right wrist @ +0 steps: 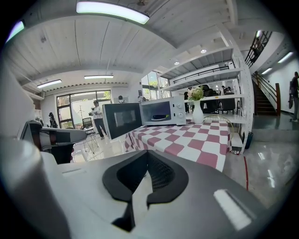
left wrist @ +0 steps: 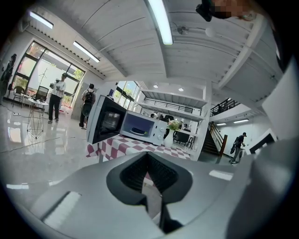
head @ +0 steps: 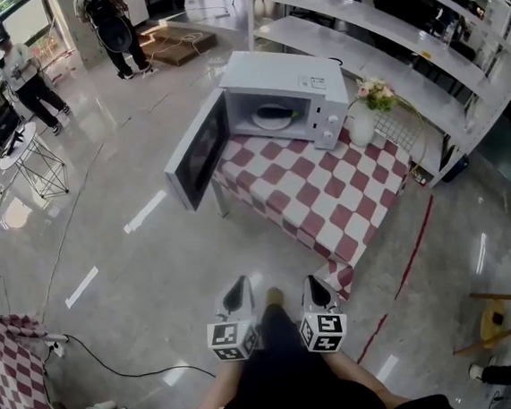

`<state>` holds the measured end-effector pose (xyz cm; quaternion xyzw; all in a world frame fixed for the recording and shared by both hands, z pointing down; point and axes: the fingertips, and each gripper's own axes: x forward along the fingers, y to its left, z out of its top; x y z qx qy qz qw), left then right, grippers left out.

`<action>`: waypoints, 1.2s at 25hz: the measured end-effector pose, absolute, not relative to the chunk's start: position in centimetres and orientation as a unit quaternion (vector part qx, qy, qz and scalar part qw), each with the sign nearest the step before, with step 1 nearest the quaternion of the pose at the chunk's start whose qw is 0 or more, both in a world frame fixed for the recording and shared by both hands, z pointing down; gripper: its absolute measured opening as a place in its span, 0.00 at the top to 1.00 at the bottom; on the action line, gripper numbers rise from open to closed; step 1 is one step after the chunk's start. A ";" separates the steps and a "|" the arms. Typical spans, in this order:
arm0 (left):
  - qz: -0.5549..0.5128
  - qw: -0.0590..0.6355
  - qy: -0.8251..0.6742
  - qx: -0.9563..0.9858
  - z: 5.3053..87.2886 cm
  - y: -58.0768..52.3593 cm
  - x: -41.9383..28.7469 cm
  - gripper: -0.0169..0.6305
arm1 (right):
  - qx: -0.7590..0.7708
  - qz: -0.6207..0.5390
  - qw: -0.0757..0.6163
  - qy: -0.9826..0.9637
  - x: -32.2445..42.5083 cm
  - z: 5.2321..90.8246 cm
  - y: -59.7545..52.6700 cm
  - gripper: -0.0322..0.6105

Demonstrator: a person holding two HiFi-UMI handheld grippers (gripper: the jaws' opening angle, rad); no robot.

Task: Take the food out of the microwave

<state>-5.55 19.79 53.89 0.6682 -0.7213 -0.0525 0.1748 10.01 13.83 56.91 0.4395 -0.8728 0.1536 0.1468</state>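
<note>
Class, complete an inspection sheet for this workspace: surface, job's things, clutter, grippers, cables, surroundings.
Surface: table under a red-and-white checked cloth, with the microwave at its far end.
Job's things: white microwave, door swung open; white plate of food inside.
Clutter: white vase of flowers beside the microwave.
Grippers: left gripper and right gripper both shut, empty, short of the table.
Cables: thin black cable across the floor, left of the person.
Surroundings: glossy grey floor, white shelving behind the table, people standing far off.

No writing can be read. The white box-shaped microwave oven (head: 284, 79) has a small pale sticker (head: 313, 83) on its top, its print too small to make out. The cubes on the left gripper (head: 238, 287) and right gripper (head: 311, 282) bear only black-and-white square code patterns.
</note>
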 end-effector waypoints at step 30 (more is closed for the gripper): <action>-0.041 0.198 -0.725 0.659 54.9 6.8 -10.3 0.96 | 0.427 0.159 0.155 -0.876 4.5 56.3 0.0 0.95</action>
